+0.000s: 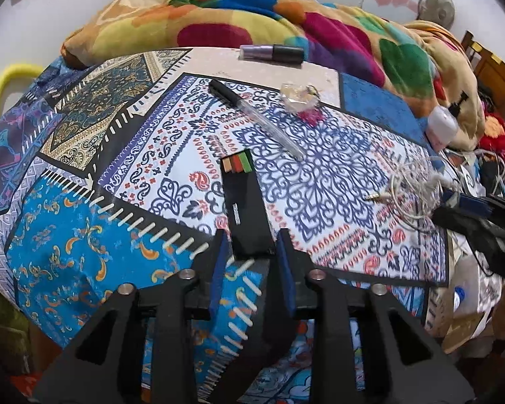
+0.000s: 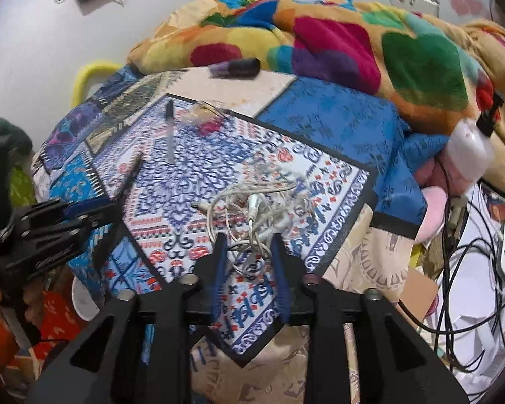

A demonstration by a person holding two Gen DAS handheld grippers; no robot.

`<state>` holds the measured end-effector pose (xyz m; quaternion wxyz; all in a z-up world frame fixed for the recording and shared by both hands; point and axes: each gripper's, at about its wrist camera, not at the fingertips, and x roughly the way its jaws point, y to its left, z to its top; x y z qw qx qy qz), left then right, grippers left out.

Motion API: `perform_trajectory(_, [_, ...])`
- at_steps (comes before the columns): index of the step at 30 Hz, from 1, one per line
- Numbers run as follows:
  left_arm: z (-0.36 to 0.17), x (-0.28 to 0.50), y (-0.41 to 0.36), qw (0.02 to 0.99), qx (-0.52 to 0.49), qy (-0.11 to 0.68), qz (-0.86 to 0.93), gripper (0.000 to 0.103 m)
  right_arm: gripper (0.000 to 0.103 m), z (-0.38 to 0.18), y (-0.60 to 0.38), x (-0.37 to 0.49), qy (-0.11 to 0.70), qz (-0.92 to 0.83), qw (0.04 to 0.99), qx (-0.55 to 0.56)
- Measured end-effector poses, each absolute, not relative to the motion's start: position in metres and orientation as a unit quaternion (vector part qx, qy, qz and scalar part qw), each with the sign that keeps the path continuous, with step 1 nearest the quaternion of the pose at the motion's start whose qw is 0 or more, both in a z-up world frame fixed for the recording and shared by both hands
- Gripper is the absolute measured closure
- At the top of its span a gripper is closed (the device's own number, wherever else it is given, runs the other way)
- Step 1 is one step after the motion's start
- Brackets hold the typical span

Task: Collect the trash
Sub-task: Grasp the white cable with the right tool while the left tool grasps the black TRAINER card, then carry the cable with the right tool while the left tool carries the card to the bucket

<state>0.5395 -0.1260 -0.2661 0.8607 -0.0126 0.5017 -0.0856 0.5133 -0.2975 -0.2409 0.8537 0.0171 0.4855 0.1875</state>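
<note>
L gripper pointed down at a patchwork bedspread, jaws partly spread w/ the near end of a flat black box sitting betw. the blue pads; couldn't tell if pads actually pressed it, looked like a slim gap each side. Box had a row of tan, orange, green & dark strips at its far end. Beyond it lay a clear pen w/ black cap, diagonal across the blue-white print. Past the pen's far side, a crumpled clear wrapper w/ a bit of pink under it, near the cream patch. A purple-and-black tube lay at the far edge, just below a heaped multicolour blanket.

R gripper also angled down, jaws partly spread, tips straddling the near loops of a tangled white earphone cable; some strands ran betw. the pads but no clear pinch seen. Cable bundle lay on the blue-white patch, jack plug pointing left. In the right wrist view the L gripper showed at the left edge, over the bed's corner. Same wrapper sat far back beside the pen, well apart from both grippers. White bottle lay at the right by the blanket; black wires cluttered the lower right. Yellow loop showed behind the bed's far left
</note>
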Motion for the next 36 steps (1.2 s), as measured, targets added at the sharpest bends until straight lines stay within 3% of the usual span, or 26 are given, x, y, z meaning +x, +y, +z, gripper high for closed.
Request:
perform_trajectory(1, [-0.266, 0.541, -0.126, 0.862, -0.016, 0.5, -0.084, 0.071, 0.051, -0.238, -0.296, 0.513, 0.483, 0.189, 0.855, 0.015])
perform_trajectory(2, [-0.267, 0.544, -0.126, 0.863, -0.019, 0.498, -0.08, 0.071, 0.047, -0.233, -0.295, 0.512, 0.473, 0.19, 0.86, 0.017])
perform_trajectory(13, [-0.269, 0.566, -0.142, 0.873, 0.015, 0.484, -0.062, 0.07, 0.046, -0.254, -0.283, 0.543, 0.482, 0.172, 0.859, 0.013])
perform_trajectory(15, [-0.269, 0.566, -0.143, 0.875, 0.017, 0.479, -0.063, 0.075, 0.046, -0.258, -0.28, 0.542, 0.48, 0.164, 0.862, 0.004])
perform_trajectory(16, [-0.269, 0.565, -0.142, 0.877, 0.019, 0.477, -0.06, 0.079, 0.049, -0.257, -0.279, 0.541, 0.477, 0.162, 0.864, -0.002])
perform_trajectory(24, [-0.264, 0.554, -0.135, 0.874, -0.013, 0.481, -0.071, 0.08, 0.089, -0.246, -0.281, 0.536, 0.469, 0.169, 0.867, 0.013])
perform_trajectory(36, [-0.194, 0.508, -0.113, 0.898, -0.033, 0.433, -0.077, 0.08, 0.091, -0.187, -0.259, 0.507, 0.428, 0.171, 0.887, -0.005])
